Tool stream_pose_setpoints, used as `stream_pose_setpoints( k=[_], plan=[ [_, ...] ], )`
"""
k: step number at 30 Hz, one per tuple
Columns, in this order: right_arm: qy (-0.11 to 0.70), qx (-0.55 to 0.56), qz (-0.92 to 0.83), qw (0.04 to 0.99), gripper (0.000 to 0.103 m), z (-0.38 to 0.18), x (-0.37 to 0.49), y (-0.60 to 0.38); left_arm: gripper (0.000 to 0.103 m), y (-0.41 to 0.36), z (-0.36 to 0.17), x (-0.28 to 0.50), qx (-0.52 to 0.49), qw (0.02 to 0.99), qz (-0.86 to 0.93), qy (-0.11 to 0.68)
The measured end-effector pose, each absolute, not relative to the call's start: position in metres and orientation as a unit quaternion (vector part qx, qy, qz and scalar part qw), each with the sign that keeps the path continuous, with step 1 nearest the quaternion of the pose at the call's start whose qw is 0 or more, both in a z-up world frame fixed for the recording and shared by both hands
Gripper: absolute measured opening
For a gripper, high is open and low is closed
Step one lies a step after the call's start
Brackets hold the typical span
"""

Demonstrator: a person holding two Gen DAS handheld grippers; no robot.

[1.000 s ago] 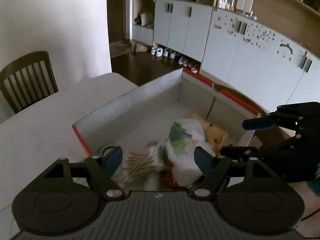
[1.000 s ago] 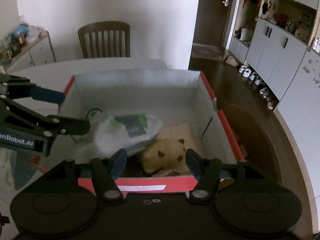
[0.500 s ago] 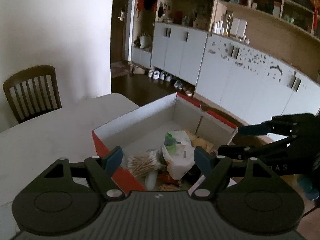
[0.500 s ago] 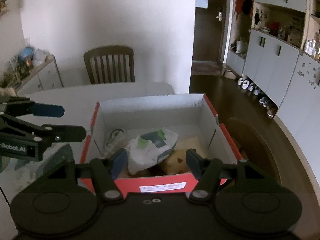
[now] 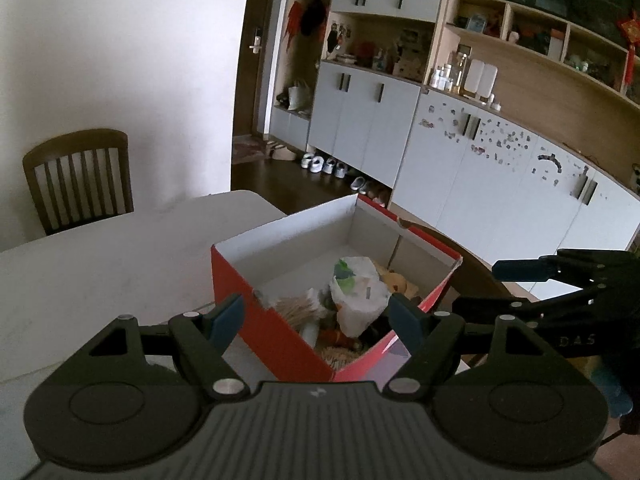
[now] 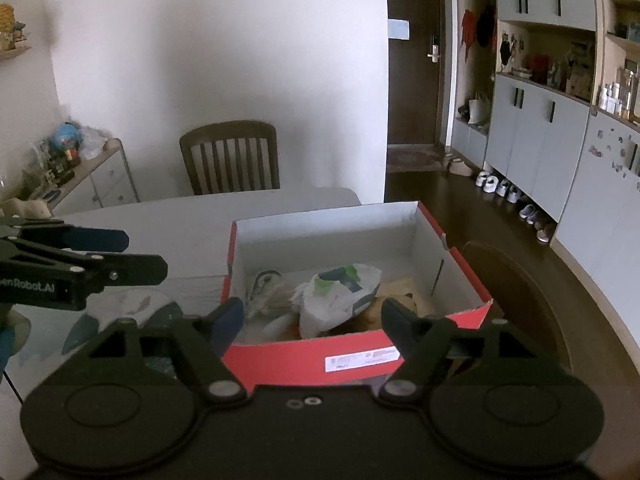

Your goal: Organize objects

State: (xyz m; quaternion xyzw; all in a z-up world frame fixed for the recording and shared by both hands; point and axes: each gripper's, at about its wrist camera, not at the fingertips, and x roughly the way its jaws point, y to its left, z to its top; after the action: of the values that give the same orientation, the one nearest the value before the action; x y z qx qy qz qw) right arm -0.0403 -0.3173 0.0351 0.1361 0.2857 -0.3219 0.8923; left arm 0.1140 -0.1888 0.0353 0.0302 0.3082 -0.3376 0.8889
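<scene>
A red cardboard box (image 5: 276, 340) (image 6: 360, 356) with a white inside stands on the white table. In it lie a white plastic bag with green print (image 5: 358, 294) (image 6: 340, 292), a bundle of cotton swabs (image 5: 294, 310), a tan plush toy (image 5: 396, 282) (image 6: 404, 304) and other small items. My left gripper (image 5: 316, 314) is open and empty, above and in front of the box's near corner. My right gripper (image 6: 312, 314) is open and empty, above the box's near long side. Each gripper shows in the other's view: the right one (image 5: 516, 284), the left one (image 6: 120, 256).
The white table (image 5: 100, 272) stretches to the left of the box. A wooden chair (image 5: 78, 184) (image 6: 230, 158) stands at its far side. A round dark stool (image 6: 508, 280) is right of the box. Grey cabinets (image 5: 480, 176) line the right wall. A thin plastic wrapper (image 6: 124, 312) lies left of the box.
Both grippers have pulled back and up from inside the box, so the whole box now shows. Both stay open and empty. The contents have not moved.
</scene>
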Motion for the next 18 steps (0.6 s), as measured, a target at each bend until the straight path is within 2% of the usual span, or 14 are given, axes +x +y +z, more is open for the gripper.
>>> stream_pose_setpoints(
  k=[1,4,5,6,18],
  plan=[
    [0.284,0.137,-0.323,0.892,0.078,0.035,-0.041,-0.316,0.085,-0.187,0.035,0.112,0.031,0.889,-0.337,0.308],
    [0.275,0.142,-0.325,0.894,0.08,0.036,-0.044,-0.31,0.088,-0.186,0.034,0.109,0.03,0.89,-0.337,0.304],
    [0.27,0.142,-0.329,0.894,0.081,0.037,-0.045,-0.308,0.092,-0.185,0.034,0.108,0.03,0.891,-0.337,0.303],
    [0.267,0.14,-0.331,0.894,0.081,0.037,-0.046,-0.305,0.103,-0.184,0.034,0.107,0.029,0.891,-0.338,0.302],
    [0.273,0.138,-0.335,0.891,0.084,0.035,-0.05,-0.292,0.103,-0.178,0.036,0.095,0.036,0.893,-0.343,0.288]
  ],
)
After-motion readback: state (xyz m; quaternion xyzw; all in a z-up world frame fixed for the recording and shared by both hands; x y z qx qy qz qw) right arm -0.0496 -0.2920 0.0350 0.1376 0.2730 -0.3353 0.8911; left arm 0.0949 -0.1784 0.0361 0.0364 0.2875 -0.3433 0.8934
